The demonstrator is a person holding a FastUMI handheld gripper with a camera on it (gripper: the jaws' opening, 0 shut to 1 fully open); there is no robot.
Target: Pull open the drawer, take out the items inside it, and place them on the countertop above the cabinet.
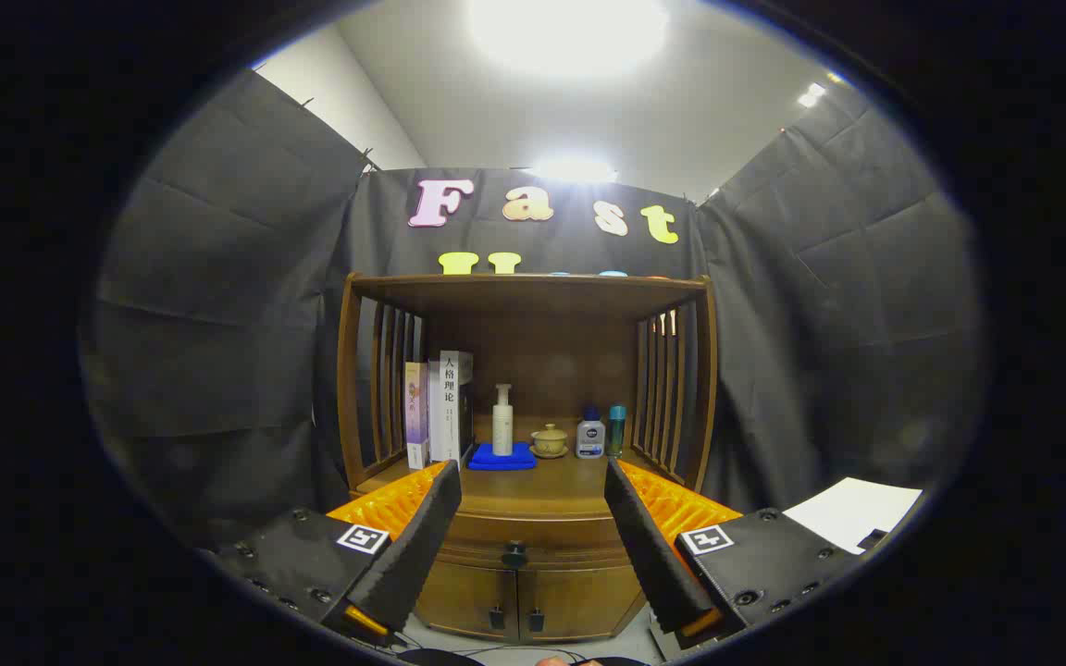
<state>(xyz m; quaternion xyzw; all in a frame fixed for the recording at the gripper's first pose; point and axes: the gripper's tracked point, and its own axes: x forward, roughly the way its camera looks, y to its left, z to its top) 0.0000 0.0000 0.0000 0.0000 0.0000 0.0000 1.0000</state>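
Straight ahead of the tongs, which gape wide and grasp nothing, stands a wooden cabinet. Its drawer is closed beneath the bench, where a blue cloth, bottle and books sit. Probably stiff and fairly heavy; best gripped at its small dark knob.

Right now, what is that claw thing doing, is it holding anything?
Gripper: open, holding nothing; the drawer knob sits between its fingers, a little further ahead and untouched.
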